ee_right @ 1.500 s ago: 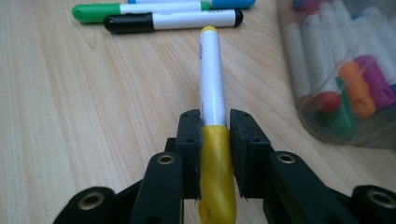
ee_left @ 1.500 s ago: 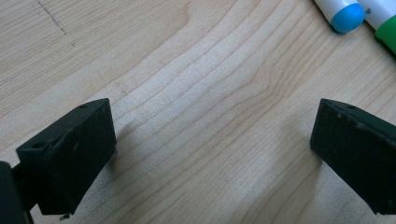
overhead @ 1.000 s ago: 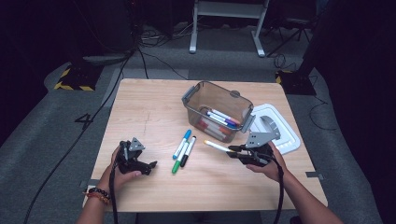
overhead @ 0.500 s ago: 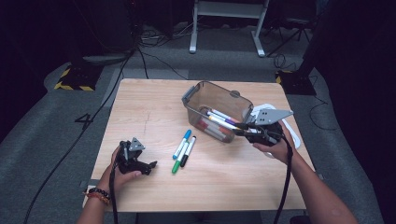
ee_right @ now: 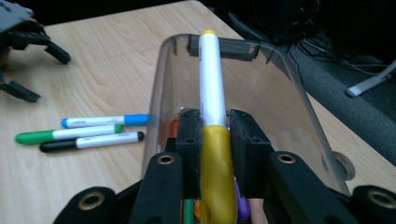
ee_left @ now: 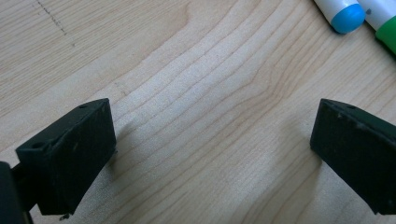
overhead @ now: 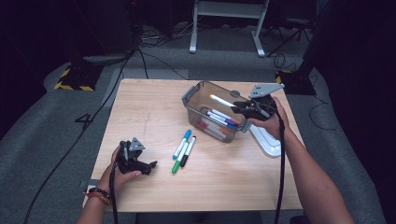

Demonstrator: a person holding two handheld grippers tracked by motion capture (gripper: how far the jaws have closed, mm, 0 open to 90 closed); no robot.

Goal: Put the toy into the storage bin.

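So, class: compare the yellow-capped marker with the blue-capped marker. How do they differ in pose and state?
The yellow-capped marker is clamped by its cap in the right claw and held above the clear bin; the blue-capped marker lies loose on the table. The yellow one points over the bin; the blue one rests beside the green marker. Both have white barrels and coloured caps.

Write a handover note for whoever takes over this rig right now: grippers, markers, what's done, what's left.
Right gripper: shut on the yellow marker, held above the clear bin.
Left gripper: open, holding nothing, resting on the table near its front left.
Done: several markers already lie in the bin.
Left: drop the yellow marker in, then collect the blue marker, green marker and black marker lying side by side mid-table.
The white lid lies to the bin's right.
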